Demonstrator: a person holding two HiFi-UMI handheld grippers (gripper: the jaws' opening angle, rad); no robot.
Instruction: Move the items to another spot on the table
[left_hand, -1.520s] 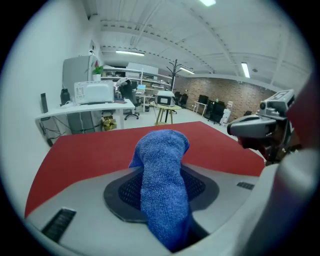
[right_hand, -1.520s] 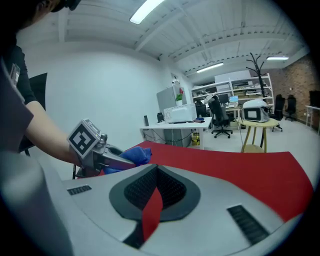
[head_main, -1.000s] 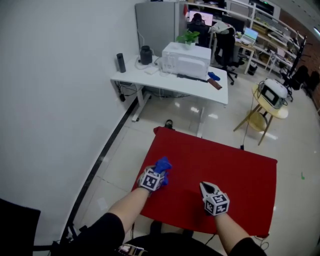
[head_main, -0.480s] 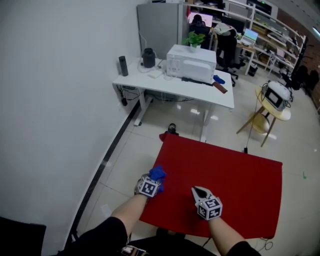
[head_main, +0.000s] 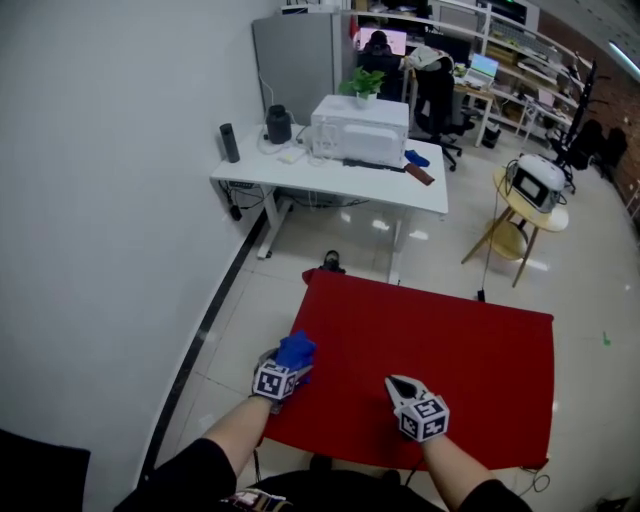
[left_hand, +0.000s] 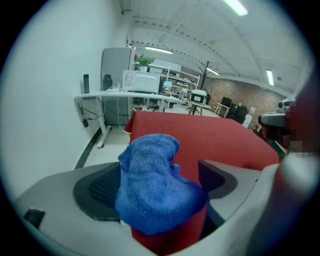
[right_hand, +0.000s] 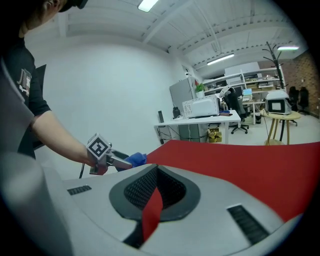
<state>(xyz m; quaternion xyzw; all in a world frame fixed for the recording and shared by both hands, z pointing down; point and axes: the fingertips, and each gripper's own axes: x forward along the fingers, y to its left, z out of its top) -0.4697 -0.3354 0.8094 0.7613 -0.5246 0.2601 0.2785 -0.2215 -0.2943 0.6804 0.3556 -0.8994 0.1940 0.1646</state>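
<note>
A blue cloth (head_main: 297, 349) sits crumpled between the jaws of my left gripper (head_main: 292, 360) at the near left edge of the red table (head_main: 450, 335). In the left gripper view the cloth (left_hand: 155, 185) leans on the left pad while the jaws of the left gripper (left_hand: 161, 172) are opening, and the right pad stands clear of it. My right gripper (head_main: 396, 384) hovers over the table's near edge, shut with nothing held. The right gripper view shows my right gripper (right_hand: 154, 186) with only a thin slit between its jaws, and the left gripper (right_hand: 111, 158) with the cloth (right_hand: 136, 159) beyond it.
A white desk (head_main: 330, 172) with a microwave (head_main: 360, 130), a plant and a dark bottle stands beyond the table. A yellow stool (head_main: 520, 210) carrying a device is at the back right. A white wall (head_main: 100, 200) runs along the left. Tiled floor surrounds the table.
My left gripper has carried the blue cloth nearer and leftward to the table's near left edge. My right gripper has hardly moved.
</note>
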